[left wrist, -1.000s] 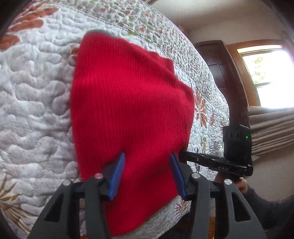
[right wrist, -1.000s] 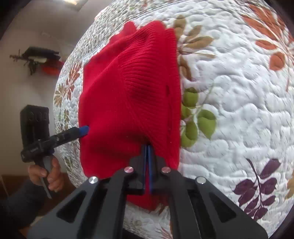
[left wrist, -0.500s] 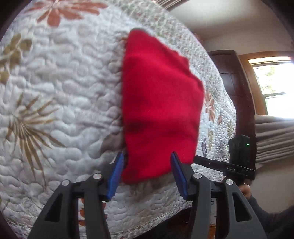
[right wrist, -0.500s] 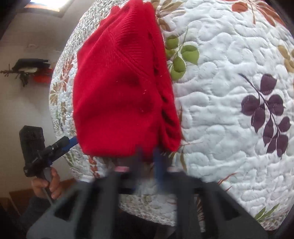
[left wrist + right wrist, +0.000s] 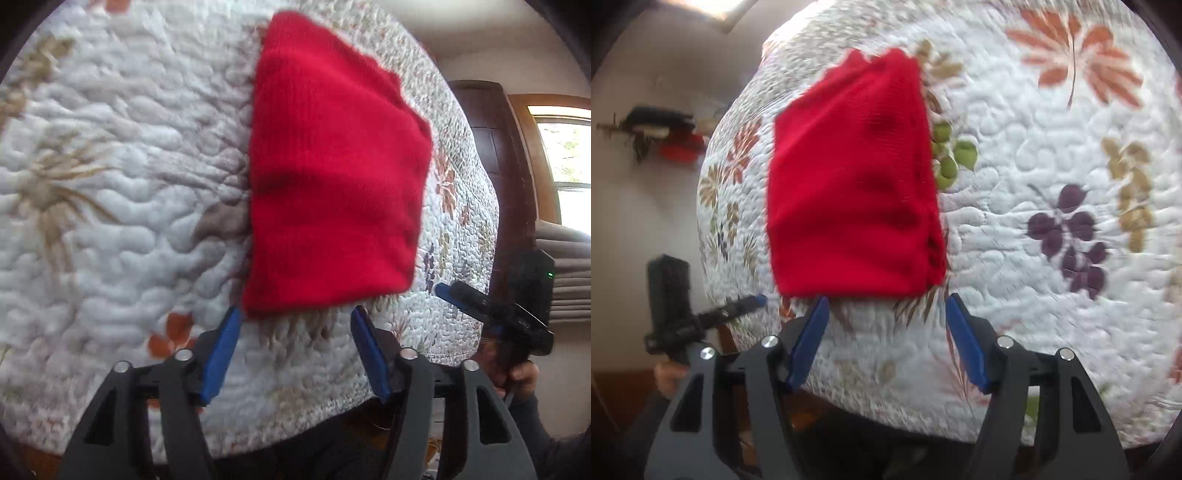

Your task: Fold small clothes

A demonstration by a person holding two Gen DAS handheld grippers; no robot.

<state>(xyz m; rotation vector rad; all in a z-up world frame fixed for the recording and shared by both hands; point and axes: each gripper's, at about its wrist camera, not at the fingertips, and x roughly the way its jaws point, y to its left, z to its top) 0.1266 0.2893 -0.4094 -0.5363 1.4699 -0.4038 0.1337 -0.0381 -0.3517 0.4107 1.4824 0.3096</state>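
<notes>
Daylight from a blown-out window (image 5: 569, 166) lights both views; motion blur throughout, fisheye bending at edges

Floral quilt (image 5: 110, 206) covers the bed; bright window (image 5: 569, 162) (wood-framed) beside dark door (image 5: 491, 147).

Bare quilt (image 5: 1052, 177) beside red garment (image 5: 849, 192)

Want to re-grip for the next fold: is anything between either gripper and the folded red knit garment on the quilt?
Nothing visible. The left gripper and right gripper are both open just short of the folded red knit garment's near edge, with only bare white floral quilt in between.
</notes>
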